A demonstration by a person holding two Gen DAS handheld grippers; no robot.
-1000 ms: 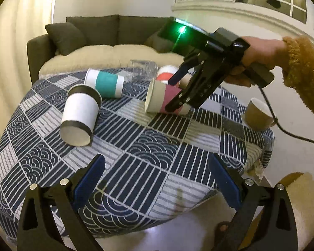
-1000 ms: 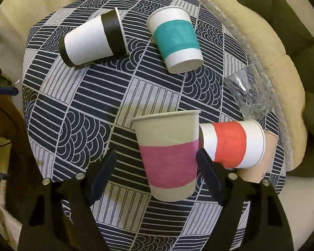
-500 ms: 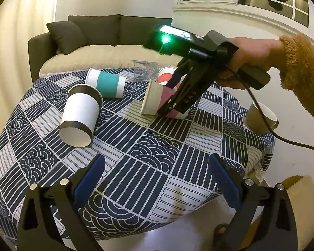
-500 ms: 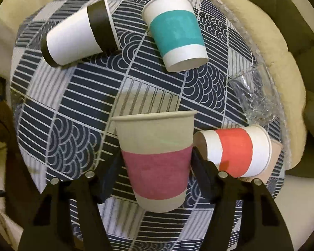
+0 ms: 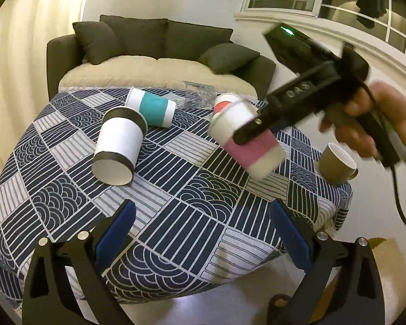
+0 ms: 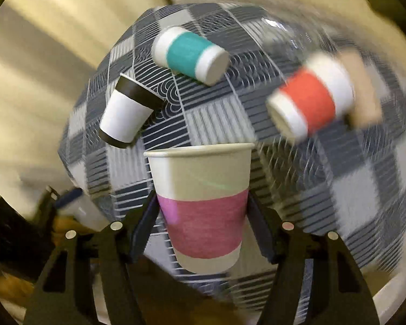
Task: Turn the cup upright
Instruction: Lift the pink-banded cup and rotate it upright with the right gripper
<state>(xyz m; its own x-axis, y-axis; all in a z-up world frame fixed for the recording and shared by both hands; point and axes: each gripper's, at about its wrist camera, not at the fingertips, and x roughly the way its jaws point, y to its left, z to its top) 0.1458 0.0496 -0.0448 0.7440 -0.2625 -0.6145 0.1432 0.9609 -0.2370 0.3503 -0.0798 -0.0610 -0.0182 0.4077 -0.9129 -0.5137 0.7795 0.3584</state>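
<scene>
A beige paper cup with a pink band [image 5: 247, 142] [image 6: 203, 208] is held in my right gripper [image 6: 203, 216], whose fingers are shut on its sides. In the left wrist view the cup hangs tilted above the patterned tablecloth [image 5: 176, 189], rim up and to the left, base down and to the right. My left gripper [image 5: 200, 233] is open and empty over the table's near edge.
Lying on the table: a white cup with black bands [image 5: 119, 146], a teal-banded cup [image 5: 151, 107], a red-banded cup [image 6: 308, 100] and a clear glass [image 5: 197, 97]. A brown mug [image 5: 337, 162] stands at the right edge. A sofa [image 5: 159, 54] is behind.
My right gripper closed on the pink-banded cup, lifted it off the table and is turning it. The right wrist view is now motion-blurred. The left gripper stayed open.
</scene>
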